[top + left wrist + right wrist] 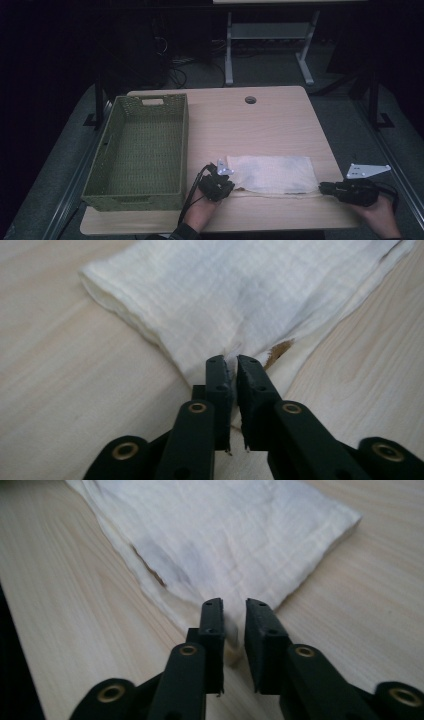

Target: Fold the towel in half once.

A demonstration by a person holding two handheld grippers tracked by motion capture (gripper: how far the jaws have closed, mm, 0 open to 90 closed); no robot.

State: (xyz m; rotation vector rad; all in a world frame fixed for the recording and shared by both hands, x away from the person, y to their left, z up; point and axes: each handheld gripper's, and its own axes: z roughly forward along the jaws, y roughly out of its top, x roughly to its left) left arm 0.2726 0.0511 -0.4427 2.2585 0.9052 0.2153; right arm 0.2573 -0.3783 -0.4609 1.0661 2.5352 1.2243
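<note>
A white folded cloth (272, 172) lies flat near the table's front edge, right of centre. My left gripper (231, 187) sits at the cloth's near left corner. In the left gripper view the left gripper (232, 360) has its jaws nearly together, pinching a thin edge of the cloth (240, 290). My right gripper (321, 188) is at the near right corner. In the right gripper view the right gripper (234, 602) holds a thicker bunch of the cloth (225, 530) in a narrow gap. A dark smudge marks the cloth near that corner.
A green woven basket (186, 135) stands at the left of the wooden table (260, 125), close to my left hand. A round cable hole (250, 99) sits near the far edge. Beyond the table stand the legs of another desk (229, 50) and some cables.
</note>
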